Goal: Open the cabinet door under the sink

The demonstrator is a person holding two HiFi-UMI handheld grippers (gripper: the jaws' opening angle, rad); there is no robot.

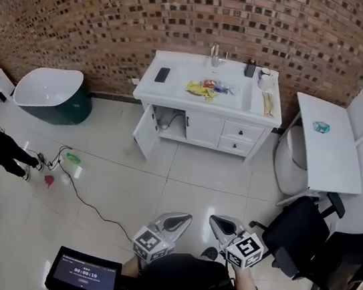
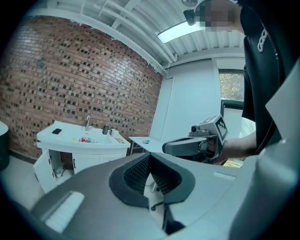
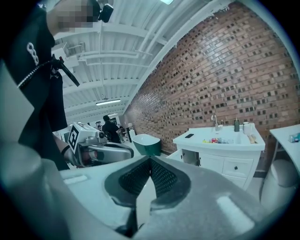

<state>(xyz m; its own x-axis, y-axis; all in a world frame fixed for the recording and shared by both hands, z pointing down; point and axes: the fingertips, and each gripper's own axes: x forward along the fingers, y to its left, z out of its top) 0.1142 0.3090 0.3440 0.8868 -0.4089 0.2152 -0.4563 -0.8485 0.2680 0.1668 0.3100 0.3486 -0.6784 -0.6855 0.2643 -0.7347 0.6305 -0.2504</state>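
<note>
Left tool (image 1: 180, 219) and right tool (image 1: 218, 223), both closed on nothing, held well back from cabinet (image 1: 205, 130) since door (image 1: 146, 132) already stands open.

wall (image 1: 119, 17): red-brown mottled brick | cabinet (image 1: 204, 129): white | tub (image 1: 64, 113): dark green, white inside | floor (image 1: 129, 180): pale tiles | chair (image 1: 297, 232): black

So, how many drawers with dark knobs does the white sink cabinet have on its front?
2. Both are in the right part of the white sink cabinet: the upper drawer and the lower drawer directly under it. No others show from here.
</note>
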